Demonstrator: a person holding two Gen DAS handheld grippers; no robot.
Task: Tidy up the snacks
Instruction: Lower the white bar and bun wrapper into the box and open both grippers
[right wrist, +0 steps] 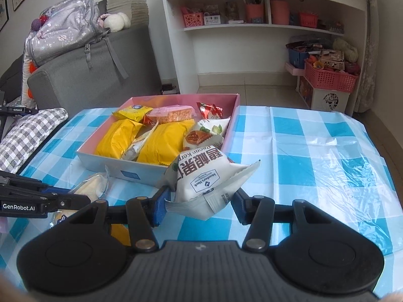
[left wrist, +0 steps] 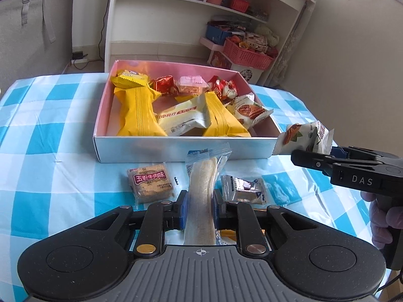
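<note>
A box [left wrist: 176,148], pink inside and white outside, sits on the blue-checked tablecloth and holds several yellow, red and white snack packets. My left gripper [left wrist: 200,201] is shut on a long pale bar in a clear wrapper [left wrist: 202,176], lifted just in front of the box's near wall. My right gripper [right wrist: 199,201] is shut on a white pecan packet [right wrist: 201,178], held above the cloth by the box's [right wrist: 141,173] near right corner. The left wrist view shows that packet [left wrist: 304,136] and the right gripper [left wrist: 312,156] at the right. The right wrist view shows the left gripper [right wrist: 83,196] with the bar [right wrist: 93,186].
A brown biscuit packet [left wrist: 151,182] and a silver chocolate packet [left wrist: 245,188] lie on the cloth in front of the box. Beyond the table stand a white shelf [right wrist: 252,25], a pink basket [right wrist: 330,78] and a grey sofa [right wrist: 88,83] with a backpack. A gloved hand [left wrist: 385,216] holds the right gripper.
</note>
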